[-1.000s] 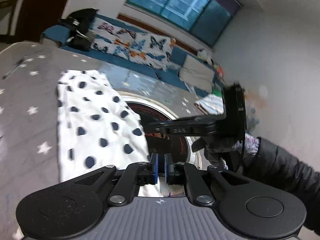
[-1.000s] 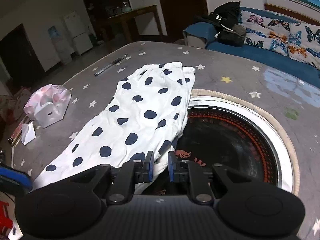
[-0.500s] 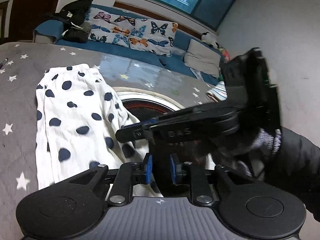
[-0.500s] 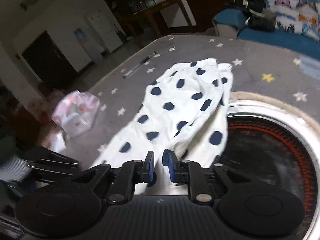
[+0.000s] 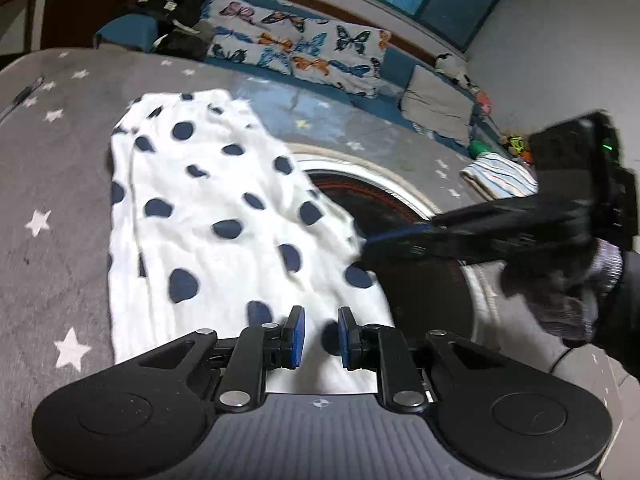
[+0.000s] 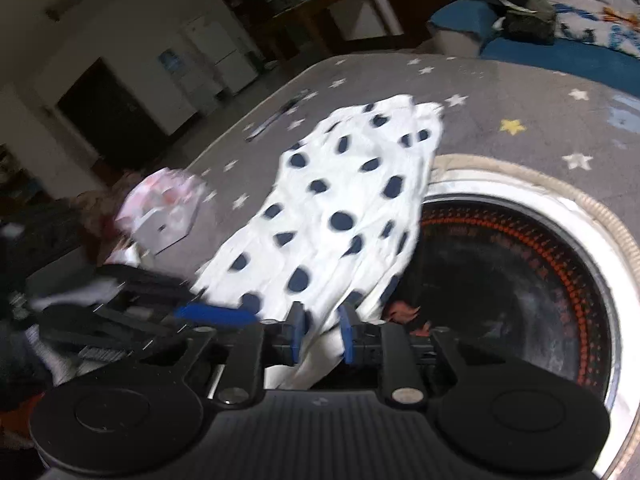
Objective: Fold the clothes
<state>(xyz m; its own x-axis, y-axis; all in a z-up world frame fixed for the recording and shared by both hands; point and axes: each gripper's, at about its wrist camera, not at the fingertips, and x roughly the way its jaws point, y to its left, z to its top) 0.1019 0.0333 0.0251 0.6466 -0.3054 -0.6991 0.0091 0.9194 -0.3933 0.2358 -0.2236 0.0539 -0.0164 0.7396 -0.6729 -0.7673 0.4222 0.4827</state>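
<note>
A white garment with navy dots (image 5: 224, 208) lies flat on the grey star-print table cover (image 5: 52, 184), its right edge over the round black hotplate (image 5: 404, 208). My left gripper (image 5: 320, 338) hovers over the garment's near end. Its jaws are closing, a gap still shows and the pads press on nothing. The right gripper (image 5: 372, 244), held by a gloved hand, reaches in from the right to the garment's edge. In the right wrist view the garment (image 6: 344, 208) runs away from me and my right gripper (image 6: 322, 334) is opening, with a fold of the near edge between the pads.
A pink-and-white tissue pack (image 6: 160, 216) and a pen (image 6: 276, 118) lie on the cover to the left of the garment. A sofa with a butterfly throw (image 5: 304, 52) and a black bag (image 5: 180, 20) stand behind. A folded striped cloth (image 5: 500, 178) lies at the far right.
The left gripper came down and nearer to the garment's near end, and its jaws stand wider. The right gripper swung left to the garment's right edge, and its jaws widened too.
</note>
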